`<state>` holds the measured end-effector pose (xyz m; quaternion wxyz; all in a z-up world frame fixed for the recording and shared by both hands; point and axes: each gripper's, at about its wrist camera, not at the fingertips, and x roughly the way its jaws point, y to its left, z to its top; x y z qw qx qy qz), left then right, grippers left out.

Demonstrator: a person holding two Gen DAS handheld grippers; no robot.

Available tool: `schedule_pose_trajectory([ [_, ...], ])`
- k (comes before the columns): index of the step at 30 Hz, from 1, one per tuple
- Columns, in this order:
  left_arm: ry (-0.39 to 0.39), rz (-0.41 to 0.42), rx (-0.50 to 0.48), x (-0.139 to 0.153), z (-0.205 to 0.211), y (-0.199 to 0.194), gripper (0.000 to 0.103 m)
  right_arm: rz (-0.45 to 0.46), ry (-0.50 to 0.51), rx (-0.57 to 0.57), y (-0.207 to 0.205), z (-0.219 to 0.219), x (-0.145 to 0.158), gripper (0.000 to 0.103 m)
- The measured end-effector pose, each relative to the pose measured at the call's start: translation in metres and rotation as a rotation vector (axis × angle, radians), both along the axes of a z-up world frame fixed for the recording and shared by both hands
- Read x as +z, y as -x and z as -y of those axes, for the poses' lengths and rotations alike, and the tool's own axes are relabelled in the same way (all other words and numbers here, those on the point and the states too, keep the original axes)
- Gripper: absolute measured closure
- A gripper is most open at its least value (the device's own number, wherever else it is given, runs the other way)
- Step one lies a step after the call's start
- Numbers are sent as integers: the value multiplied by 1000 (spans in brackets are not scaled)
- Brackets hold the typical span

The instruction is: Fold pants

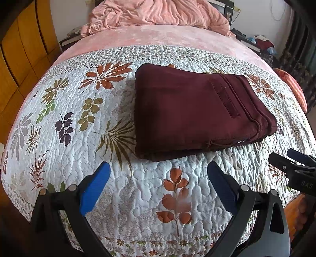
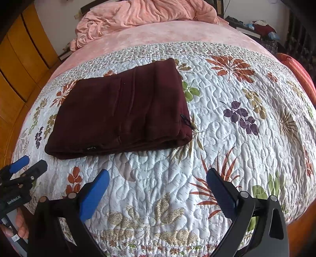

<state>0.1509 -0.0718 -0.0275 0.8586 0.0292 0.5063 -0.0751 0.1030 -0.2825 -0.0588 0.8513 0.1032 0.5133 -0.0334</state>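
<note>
left view: pocket welt on folded pants [image 1: 189, 110]
right view: zipper pull [image 2: 183, 118]
tongs: left tongs [image 1: 158, 176] and right tongs [image 2: 158, 178] gaped wide, empty
surface: leaf-print quilt [image 2: 237, 138], pink blanket [image 1: 158, 11]

Bed [image 1: 177, 37] under a pink sheet, with a white leaf-print quilt [image 1: 138, 187] over the near part. Crumpled pink blanket [image 1: 158, 13] at the head. Orange-brown wooden wardrobe [image 1: 21, 45] on left. White wall [image 2: 59, 17] behind. Cluttered low shelf [image 2: 254, 27] and dark patterned curtain [image 1: 300, 59] on right. Even daylight.
</note>
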Motion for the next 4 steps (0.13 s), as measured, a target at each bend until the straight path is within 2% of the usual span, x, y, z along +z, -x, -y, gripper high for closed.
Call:
schedule_pose_trajectory([
  [4,1,0,4,1,0,2,5,1,-1,-5,1,1,0,4],
])
